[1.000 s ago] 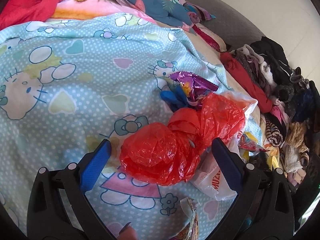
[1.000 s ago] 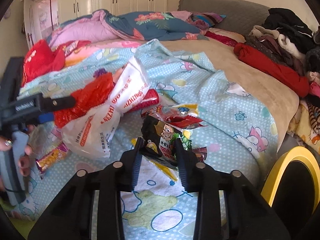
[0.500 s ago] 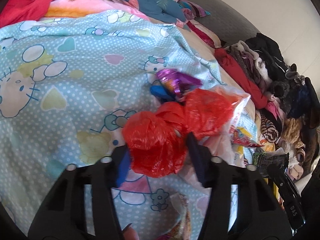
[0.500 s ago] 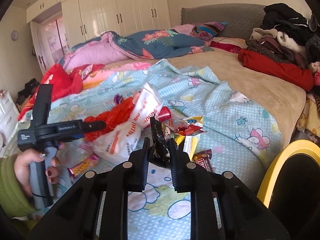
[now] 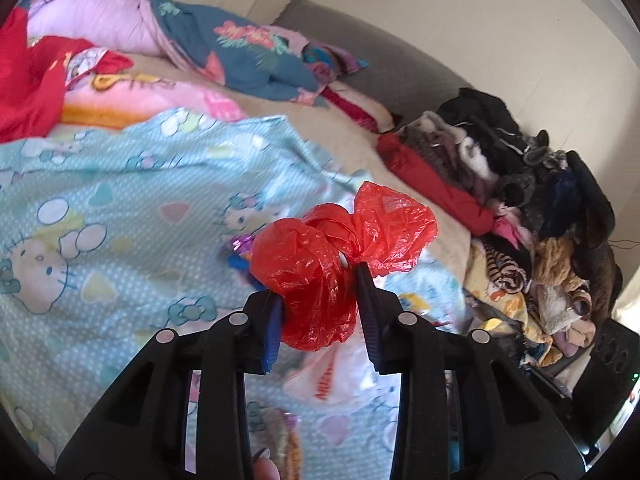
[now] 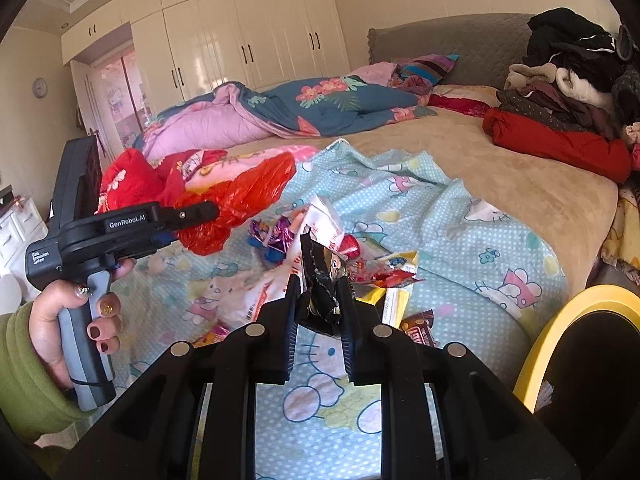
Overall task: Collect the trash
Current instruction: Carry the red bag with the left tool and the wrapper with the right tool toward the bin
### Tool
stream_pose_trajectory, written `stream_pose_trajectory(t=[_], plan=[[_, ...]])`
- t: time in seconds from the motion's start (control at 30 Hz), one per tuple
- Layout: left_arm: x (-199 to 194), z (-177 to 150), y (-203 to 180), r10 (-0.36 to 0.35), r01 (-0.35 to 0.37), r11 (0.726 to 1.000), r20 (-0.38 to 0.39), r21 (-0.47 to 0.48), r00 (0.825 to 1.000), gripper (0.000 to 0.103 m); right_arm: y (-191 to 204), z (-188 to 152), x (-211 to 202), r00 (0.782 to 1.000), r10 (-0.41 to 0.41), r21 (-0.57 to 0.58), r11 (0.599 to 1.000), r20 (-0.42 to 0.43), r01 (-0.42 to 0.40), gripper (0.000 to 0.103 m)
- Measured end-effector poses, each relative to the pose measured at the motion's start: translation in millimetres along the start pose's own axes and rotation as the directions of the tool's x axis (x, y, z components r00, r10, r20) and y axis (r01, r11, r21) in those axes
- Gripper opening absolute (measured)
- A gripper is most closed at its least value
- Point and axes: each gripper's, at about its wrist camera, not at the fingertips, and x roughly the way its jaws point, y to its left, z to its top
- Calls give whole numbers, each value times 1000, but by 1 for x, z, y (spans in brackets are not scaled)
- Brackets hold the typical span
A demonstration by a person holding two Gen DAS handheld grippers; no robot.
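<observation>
My left gripper [image 5: 318,300] is shut on a crumpled red plastic bag [image 5: 332,256] and holds it above the blue Hello Kitty sheet [image 5: 120,208]; the bag also shows in the right wrist view [image 6: 236,204]. My right gripper [image 6: 318,300] is shut on a black snack wrapper [image 6: 324,276] with a cartoon face, lifted off the bed. A white plastic bag [image 6: 280,280], a purple foil wrapper [image 6: 272,236] and several snack wrappers [image 6: 388,276] lie on the sheet below.
A yellow-rimmed bin [image 6: 576,344] stands at the lower right beside the bed. Piled clothes [image 5: 520,184] line the bed's right side. Quilts [image 6: 304,108] lie at the far end before white wardrobes [image 6: 240,40].
My left gripper closed on the red bag and lifted it off the sheet. My right gripper tightened on the black wrapper and raised it up and back from the pile.
</observation>
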Motion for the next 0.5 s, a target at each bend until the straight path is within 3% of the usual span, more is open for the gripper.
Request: stream_pose_trajectory(t=[0.5], plan=[[-15, 4, -33, -43, 42, 997, 25, 58, 999, 26, 1, 13, -29, 997, -1, 5, 1000, 73, 1, 18]])
